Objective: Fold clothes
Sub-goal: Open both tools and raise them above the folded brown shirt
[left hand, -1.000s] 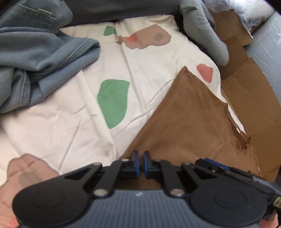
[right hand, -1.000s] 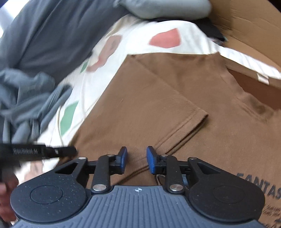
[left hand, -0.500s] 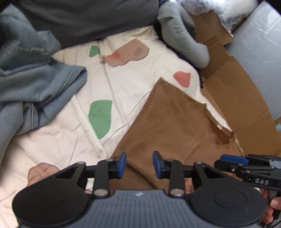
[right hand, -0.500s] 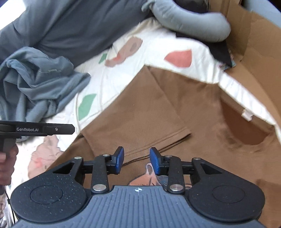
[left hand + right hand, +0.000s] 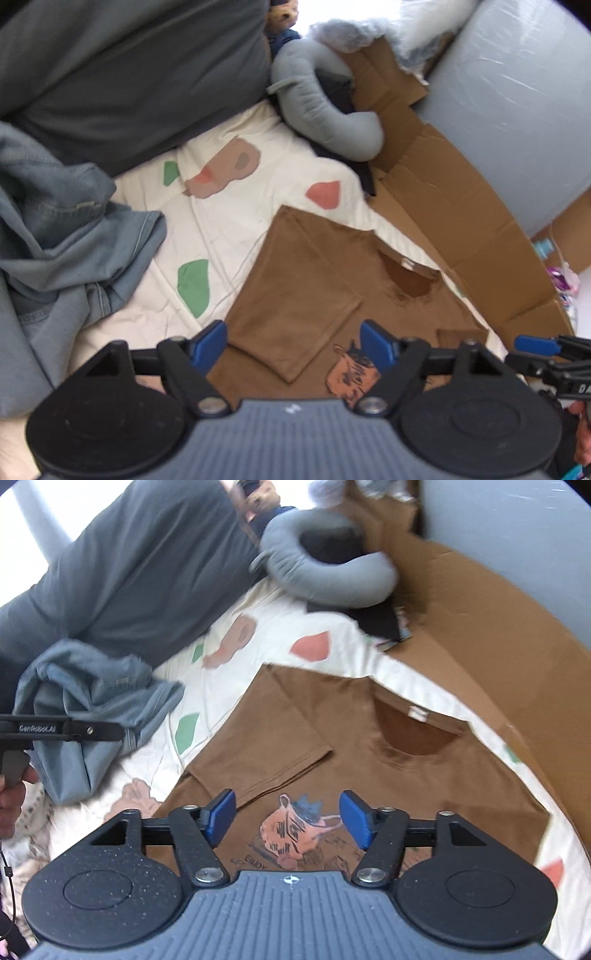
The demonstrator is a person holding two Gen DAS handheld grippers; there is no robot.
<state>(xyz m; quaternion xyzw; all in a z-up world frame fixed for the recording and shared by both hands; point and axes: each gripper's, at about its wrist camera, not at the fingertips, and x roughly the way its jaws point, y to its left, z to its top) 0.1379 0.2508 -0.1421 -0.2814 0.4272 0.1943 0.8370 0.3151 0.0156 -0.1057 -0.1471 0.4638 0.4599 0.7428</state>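
A brown T-shirt (image 5: pixel 306 291) (image 5: pixel 436 775) with an orange print lies flat on the patterned white sheet (image 5: pixel 229 218), its left sleeve folded in over the chest. My left gripper (image 5: pixel 293 341) hangs well above the shirt, jaws opening, nothing between them. My right gripper (image 5: pixel 286 818) also hovers high over the print, jaws opening and empty. Each gripper shows at the edge of the other's view: the right gripper (image 5: pixel 546 350) and the left gripper (image 5: pixel 59 731).
A heap of blue-grey clothes (image 5: pixel 62 236) (image 5: pixel 92 701) lies left on the sheet. A dark grey cushion (image 5: pixel 140 74) and a grey neck pillow (image 5: pixel 325 110) (image 5: pixel 325 565) sit at the back. Flattened cardboard (image 5: pixel 461 206) (image 5: pixel 480 620) borders the right side.
Both grippers let go of the shirt, opened wide and rose well above it. The left sleeve now lies folded over the chest.
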